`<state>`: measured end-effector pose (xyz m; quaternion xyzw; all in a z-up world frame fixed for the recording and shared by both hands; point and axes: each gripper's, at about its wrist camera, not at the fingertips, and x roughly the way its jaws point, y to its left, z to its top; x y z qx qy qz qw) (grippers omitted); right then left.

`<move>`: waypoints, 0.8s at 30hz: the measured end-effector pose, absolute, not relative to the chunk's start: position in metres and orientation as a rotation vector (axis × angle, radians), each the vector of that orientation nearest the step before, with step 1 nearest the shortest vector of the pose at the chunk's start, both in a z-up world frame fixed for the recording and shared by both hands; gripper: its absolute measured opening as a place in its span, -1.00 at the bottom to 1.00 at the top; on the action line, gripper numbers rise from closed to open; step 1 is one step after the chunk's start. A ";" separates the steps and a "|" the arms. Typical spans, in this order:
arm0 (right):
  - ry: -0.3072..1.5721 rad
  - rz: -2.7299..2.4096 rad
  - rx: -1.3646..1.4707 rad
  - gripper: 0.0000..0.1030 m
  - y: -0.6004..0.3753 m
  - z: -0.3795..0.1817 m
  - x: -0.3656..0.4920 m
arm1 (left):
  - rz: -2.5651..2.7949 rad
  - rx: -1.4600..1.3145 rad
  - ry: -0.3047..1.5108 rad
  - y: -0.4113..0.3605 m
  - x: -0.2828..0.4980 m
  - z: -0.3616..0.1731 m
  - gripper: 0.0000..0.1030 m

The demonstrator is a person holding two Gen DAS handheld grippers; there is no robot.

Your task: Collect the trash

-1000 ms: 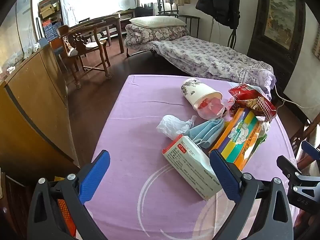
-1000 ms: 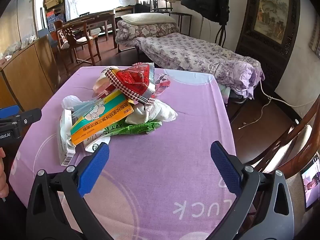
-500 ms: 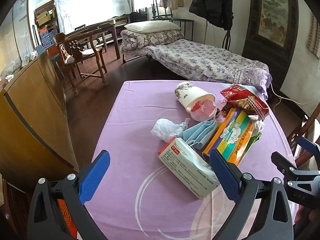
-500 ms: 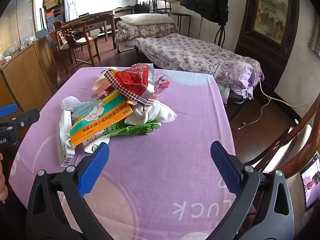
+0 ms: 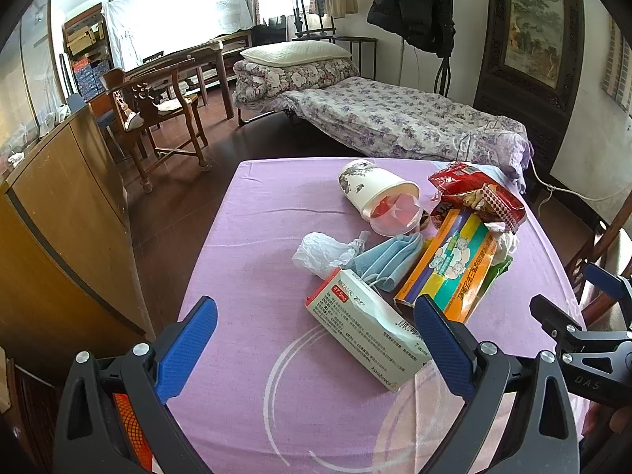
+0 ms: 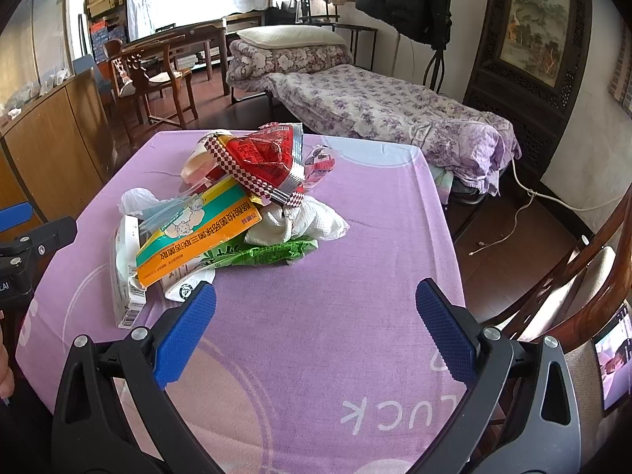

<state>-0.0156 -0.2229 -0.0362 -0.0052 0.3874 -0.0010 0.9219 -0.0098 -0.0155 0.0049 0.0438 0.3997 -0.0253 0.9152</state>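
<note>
On the purple-covered counter [image 5: 245, 213], the trash sits in one loose heap toward the far right of the left wrist view, and nothing is picked up yet. Going left to right there: a crumpled white plastic bag [image 5: 322, 254] lies at the left edge of the heap, with a white medicine box [image 5: 369, 330] just in front of it and nearest the left tool [image 5: 316, 349], which hangs above the cloth with its blue pads spread wide and nothing between them. A blue face mask [image 5: 389, 258] is tucked partly under that box, a tipped-over paper cup [image 5: 377, 197] lies behind it with its mouth toward the camera, then comes a yellow and green carton [image 5: 450, 264] leaning on the pile, and a red snack wrapper [image 5: 478, 193] on top at the right. In the right wrist view the right tool [image 6: 316, 333] is likewise spread wide and holds nothing, short of the heap; a wad of white paper towel [image 6: 300, 223] and a green packet [image 6: 268, 254] lie on its side of the pile. No bin or bag for the trash shows in either view. The risks, as I judge them: the pieces overlap, so pulling the box could drag the mask's loops or tip the carton; the cup may spill what is inside or roll; thin film and wrapper may slip from the pads; a low sweep could snag the cloth.
</note>
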 end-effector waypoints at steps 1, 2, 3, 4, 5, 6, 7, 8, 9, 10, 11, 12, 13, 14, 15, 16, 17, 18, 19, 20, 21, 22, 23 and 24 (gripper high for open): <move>0.795 -0.002 -0.010 0.88 -0.222 -0.037 -0.016 | -0.052 0.089 0.823 -0.015 -0.010 0.005 0.89; 0.795 -0.002 -0.011 0.88 -0.222 -0.037 -0.016 | -0.053 0.090 0.823 -0.016 -0.010 0.005 0.89; 0.796 -0.001 -0.010 0.88 -0.222 -0.036 -0.016 | -0.052 0.089 0.824 -0.016 -0.010 0.004 0.89; 0.795 -0.001 -0.011 0.88 -0.222 -0.036 -0.016 | -0.051 0.089 0.824 -0.016 -0.010 0.005 0.89; 0.796 -0.002 -0.012 0.88 -0.222 -0.037 -0.016 | -0.051 0.089 0.824 -0.016 -0.010 0.005 0.89; 0.796 -0.002 -0.012 0.88 -0.222 -0.037 -0.016 | -0.051 0.089 0.824 -0.016 -0.010 0.005 0.89; 0.796 -0.002 -0.012 0.88 -0.222 -0.037 -0.016 | -0.051 0.089 0.823 -0.016 -0.010 0.005 0.89; 0.796 -0.002 -0.011 0.88 -0.222 -0.037 -0.016 | -0.051 0.089 0.823 -0.016 -0.010 0.004 0.89; 0.796 -0.001 -0.011 0.88 -0.222 -0.036 -0.016 | -0.052 0.091 0.823 -0.017 -0.010 0.004 0.89; 0.796 -0.003 -0.011 0.88 -0.222 -0.039 -0.015 | -0.052 0.091 0.824 -0.017 -0.010 0.004 0.89; 0.796 -0.003 -0.011 0.88 -0.222 -0.039 -0.015 | -0.053 0.093 0.825 -0.017 -0.010 0.002 0.89; 0.797 -0.003 -0.011 0.88 -0.222 -0.039 -0.015 | -0.053 0.093 0.826 -0.017 -0.010 0.001 0.89; 0.797 -0.002 -0.012 0.88 -0.222 -0.039 -0.015 | -0.053 0.092 0.826 -0.017 -0.010 0.001 0.89; 0.797 -0.003 -0.012 0.88 -0.222 -0.039 -0.015 | -0.053 0.091 0.826 -0.017 -0.010 0.000 0.89; 0.797 -0.002 -0.012 0.88 -0.222 -0.039 -0.015 | -0.052 0.092 0.826 -0.017 -0.010 0.001 0.89; 0.797 -0.002 -0.012 0.88 -0.222 -0.039 -0.015 | -0.052 0.092 0.826 -0.017 -0.010 0.001 0.89; 0.797 -0.002 -0.012 0.88 -0.222 -0.039 -0.015 | -0.052 0.091 0.825 -0.018 -0.009 -0.001 0.89; 0.797 -0.002 -0.012 0.88 -0.221 -0.039 -0.015 | -0.053 0.092 0.826 -0.017 -0.009 0.001 0.89; 0.797 -0.003 -0.012 0.88 -0.221 -0.039 -0.015 | -0.053 0.093 0.826 -0.017 -0.009 0.001 0.89; 0.797 -0.003 -0.012 0.88 -0.221 -0.039 -0.015 | -0.054 0.093 0.827 -0.018 -0.009 0.000 0.89; 0.797 -0.002 -0.011 0.88 -0.222 -0.039 -0.014 | -0.056 0.095 0.828 -0.018 -0.009 -0.001 0.89; 0.797 -0.003 -0.011 0.88 -0.222 -0.039 -0.014 | -0.056 0.095 0.829 -0.019 -0.010 -0.001 0.89; 0.797 -0.003 -0.012 0.88 -0.221 -0.039 -0.015 | -0.056 0.096 0.830 -0.019 -0.009 -0.003 0.89; 0.796 -0.003 -0.011 0.88 -0.222 -0.038 -0.015 | -0.057 0.096 0.831 -0.020 -0.009 -0.004 0.89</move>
